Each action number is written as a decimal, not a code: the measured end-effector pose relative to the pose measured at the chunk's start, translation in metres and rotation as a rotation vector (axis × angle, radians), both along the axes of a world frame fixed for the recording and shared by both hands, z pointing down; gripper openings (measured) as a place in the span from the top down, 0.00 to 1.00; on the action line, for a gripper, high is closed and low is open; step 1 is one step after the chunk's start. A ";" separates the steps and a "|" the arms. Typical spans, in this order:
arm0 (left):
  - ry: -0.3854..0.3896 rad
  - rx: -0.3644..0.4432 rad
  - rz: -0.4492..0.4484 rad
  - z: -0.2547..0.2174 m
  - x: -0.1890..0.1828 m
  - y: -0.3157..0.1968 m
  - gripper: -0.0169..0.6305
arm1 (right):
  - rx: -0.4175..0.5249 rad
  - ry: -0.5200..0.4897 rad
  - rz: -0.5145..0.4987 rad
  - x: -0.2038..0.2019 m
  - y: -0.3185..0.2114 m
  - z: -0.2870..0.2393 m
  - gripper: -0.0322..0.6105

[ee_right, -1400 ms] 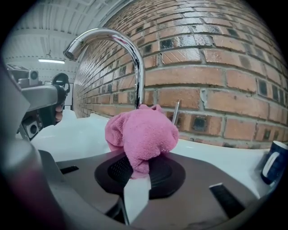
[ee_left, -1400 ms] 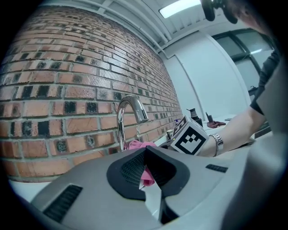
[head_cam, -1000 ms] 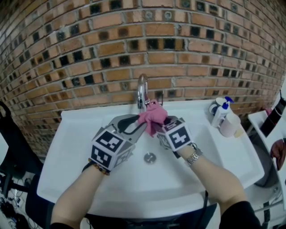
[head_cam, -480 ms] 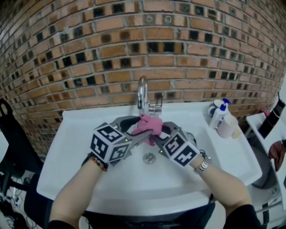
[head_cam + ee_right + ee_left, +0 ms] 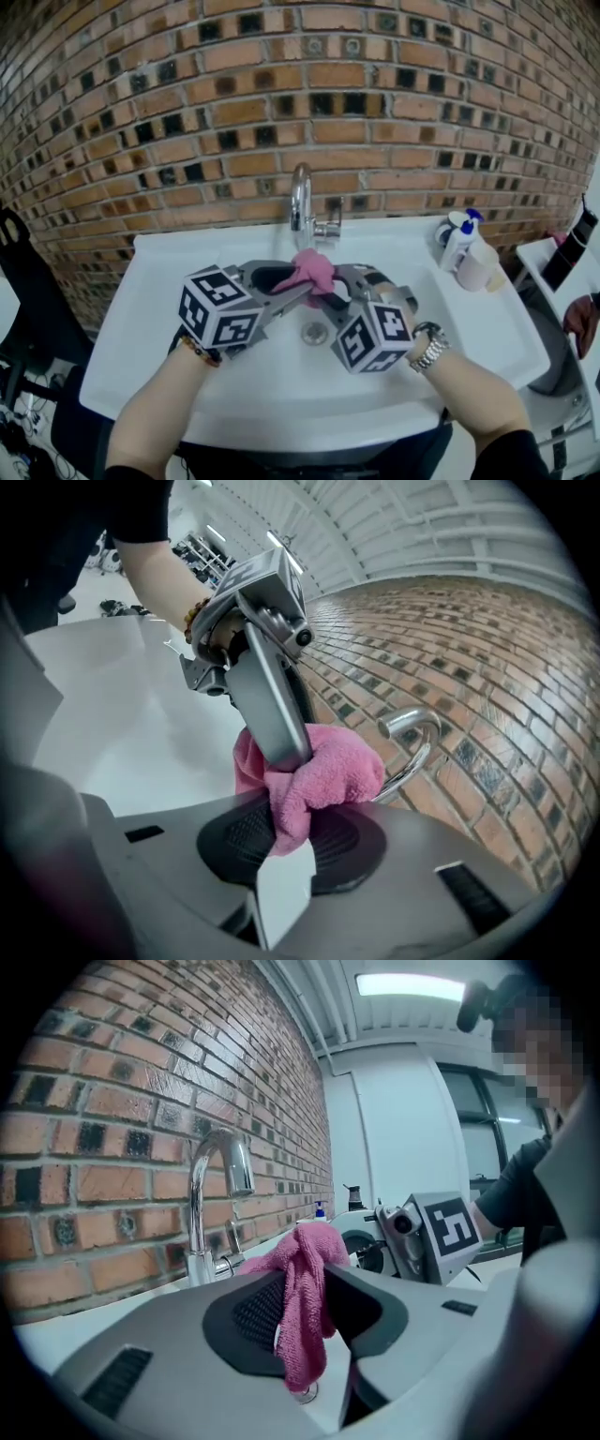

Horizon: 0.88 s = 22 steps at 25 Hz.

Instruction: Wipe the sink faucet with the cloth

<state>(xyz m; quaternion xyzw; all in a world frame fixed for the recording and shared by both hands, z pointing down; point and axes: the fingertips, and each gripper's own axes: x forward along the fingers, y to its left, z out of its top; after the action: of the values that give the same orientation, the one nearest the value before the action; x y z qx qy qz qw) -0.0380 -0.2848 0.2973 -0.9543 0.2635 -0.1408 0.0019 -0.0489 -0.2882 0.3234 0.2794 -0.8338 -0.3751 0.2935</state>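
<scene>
Fluffy pink cloth (image 5: 310, 269), curved chrome faucet (image 5: 300, 193)

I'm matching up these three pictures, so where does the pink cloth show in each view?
Head view: pink cloth just above centre, directly below the faucet.
Left gripper view: cloth at centre, hanging low, right of the faucet.
Right gripper view: cloth at centre, left of the faucet.
Shared landmark: the chrome faucet.
</scene>
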 end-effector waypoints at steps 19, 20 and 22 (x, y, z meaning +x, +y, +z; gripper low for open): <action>0.122 0.362 -0.167 -0.086 -0.035 0.020 0.86 | -0.092 -0.424 0.070 0.007 -0.002 -0.064 0.75; 0.132 0.382 -0.180 -0.091 -0.036 0.019 0.86 | -0.086 -0.441 0.082 0.010 -0.003 -0.067 0.75; 0.149 0.415 -0.207 -0.101 -0.038 0.016 0.86 | -0.079 -0.480 0.109 0.014 -0.006 -0.072 0.75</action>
<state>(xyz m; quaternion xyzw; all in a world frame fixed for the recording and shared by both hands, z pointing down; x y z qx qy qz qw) -0.0759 -0.2687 0.1961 -0.9091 0.3828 -0.0125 0.1639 -0.0348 -0.2946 0.2510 0.3933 -0.8772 -0.2487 0.1177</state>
